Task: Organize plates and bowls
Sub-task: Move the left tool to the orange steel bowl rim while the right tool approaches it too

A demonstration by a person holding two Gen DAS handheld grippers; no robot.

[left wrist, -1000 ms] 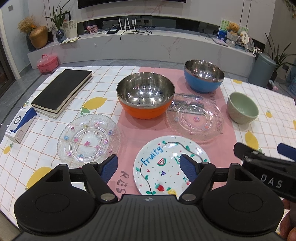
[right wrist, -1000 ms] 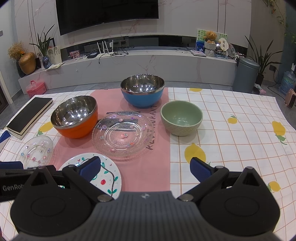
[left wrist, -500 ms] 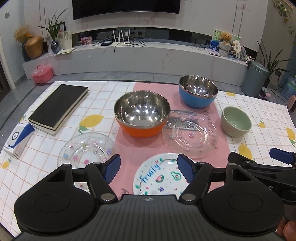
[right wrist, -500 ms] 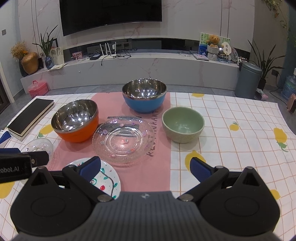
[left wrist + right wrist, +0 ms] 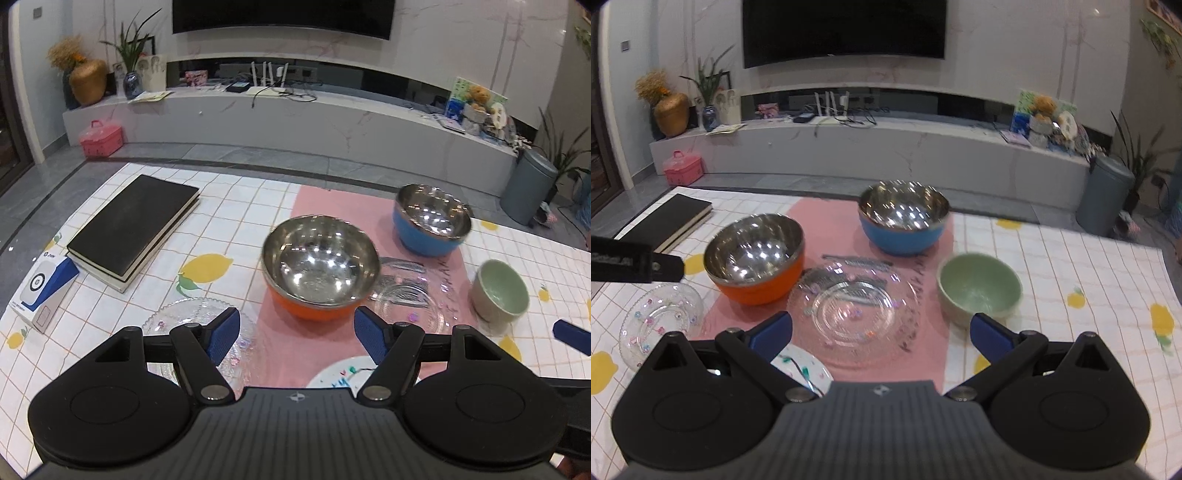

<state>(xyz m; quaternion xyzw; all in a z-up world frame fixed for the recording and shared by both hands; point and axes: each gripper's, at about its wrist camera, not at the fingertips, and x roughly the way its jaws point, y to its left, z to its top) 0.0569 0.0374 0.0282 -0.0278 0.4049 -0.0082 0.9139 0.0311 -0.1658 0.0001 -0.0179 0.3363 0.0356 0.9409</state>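
Both of your claws stand wide apart with nothing between the pads: the left gripper [image 5: 294, 334] hangs over the near edge of the table [image 5: 229, 206], and the right gripper [image 5: 881, 332] does the same a little further right. What the next move turns on, as I read it, is which hand sits in line with which dish. Straight ahead of your left claw, just beyond its tips, lies the orange bowl [image 5: 319, 269], steel-lined and upright on the pink runner [image 5: 332, 206]; the small glass plate [image 5: 192, 321] lies below and left of that claw. Your right claw faces the large glass plate [image 5: 853, 308] directly, with the green bowl [image 5: 979, 290] just past its right finger and the blue bowl [image 5: 904, 223] further back, well apart from both hands. The painted white plate [image 5: 803, 371] sits nearest you, half hidden under the gripper bodies in both views. All round, so no long axis matters; the glass plates are shallow with beaded rims, likely slippery to pinch.
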